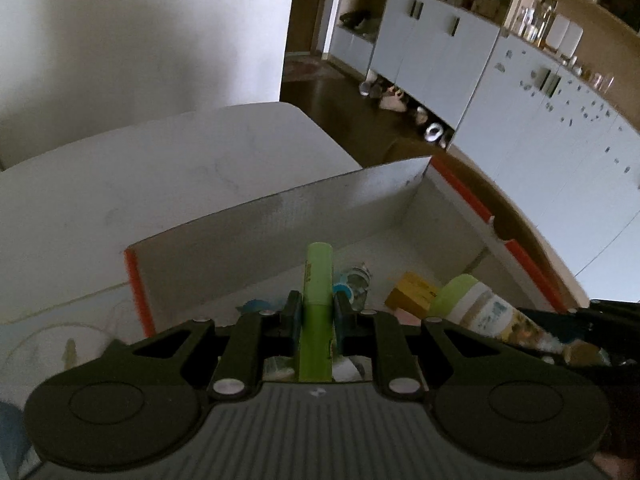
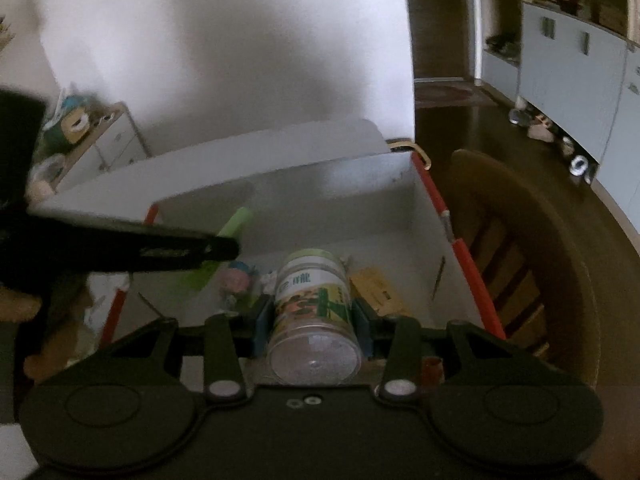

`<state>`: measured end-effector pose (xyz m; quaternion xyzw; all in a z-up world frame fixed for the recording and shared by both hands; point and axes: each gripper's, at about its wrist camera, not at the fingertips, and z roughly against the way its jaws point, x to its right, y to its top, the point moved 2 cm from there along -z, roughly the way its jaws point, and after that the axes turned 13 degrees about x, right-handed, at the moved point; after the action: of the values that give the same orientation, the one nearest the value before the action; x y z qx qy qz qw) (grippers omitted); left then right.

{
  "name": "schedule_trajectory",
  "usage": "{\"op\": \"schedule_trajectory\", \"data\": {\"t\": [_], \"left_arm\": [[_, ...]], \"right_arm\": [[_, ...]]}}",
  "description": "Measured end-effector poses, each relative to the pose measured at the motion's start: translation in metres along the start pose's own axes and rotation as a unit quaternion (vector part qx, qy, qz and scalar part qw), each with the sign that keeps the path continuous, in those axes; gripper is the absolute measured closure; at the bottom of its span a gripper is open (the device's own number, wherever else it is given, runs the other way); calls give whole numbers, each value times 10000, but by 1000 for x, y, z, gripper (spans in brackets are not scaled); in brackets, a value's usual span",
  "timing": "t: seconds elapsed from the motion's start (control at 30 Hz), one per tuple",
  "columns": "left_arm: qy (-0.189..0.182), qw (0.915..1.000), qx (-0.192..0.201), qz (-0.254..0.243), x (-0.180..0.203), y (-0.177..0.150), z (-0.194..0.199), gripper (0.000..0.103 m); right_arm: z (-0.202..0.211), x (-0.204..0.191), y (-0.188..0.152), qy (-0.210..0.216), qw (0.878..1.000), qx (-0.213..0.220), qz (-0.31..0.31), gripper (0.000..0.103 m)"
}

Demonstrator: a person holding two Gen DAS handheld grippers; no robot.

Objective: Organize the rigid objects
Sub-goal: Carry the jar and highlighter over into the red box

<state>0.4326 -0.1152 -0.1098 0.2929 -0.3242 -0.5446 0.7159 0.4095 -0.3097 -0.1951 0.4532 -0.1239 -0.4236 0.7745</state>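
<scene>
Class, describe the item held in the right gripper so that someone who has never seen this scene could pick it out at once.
Start at the white box with orange-red edges. Just above its open top, the right gripper clamps a cylindrical jar lying on its side, clear base toward the camera. Unlike the slim green tube in the left gripper, it is wide, with a white label and a pale green lid.

Left gripper point(image 1: 316, 312) jaws clamp a green marker point(image 1: 318, 280) over the box point(image 1: 280, 216).
</scene>
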Motion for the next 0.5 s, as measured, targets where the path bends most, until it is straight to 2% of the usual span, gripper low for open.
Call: {"op": "schedule_trajectory", "data": {"t": [0.37,0.5], "left_arm": [[322,9985,-378,-235,6,-2,-52,87],[425,9973,-555,-205,4,-3,-65,87]], "right_arm": [[-27,0,-9,-195,9988,-89,434,61],[-36,7,-7,-253,9989,-157,370,61]]}}
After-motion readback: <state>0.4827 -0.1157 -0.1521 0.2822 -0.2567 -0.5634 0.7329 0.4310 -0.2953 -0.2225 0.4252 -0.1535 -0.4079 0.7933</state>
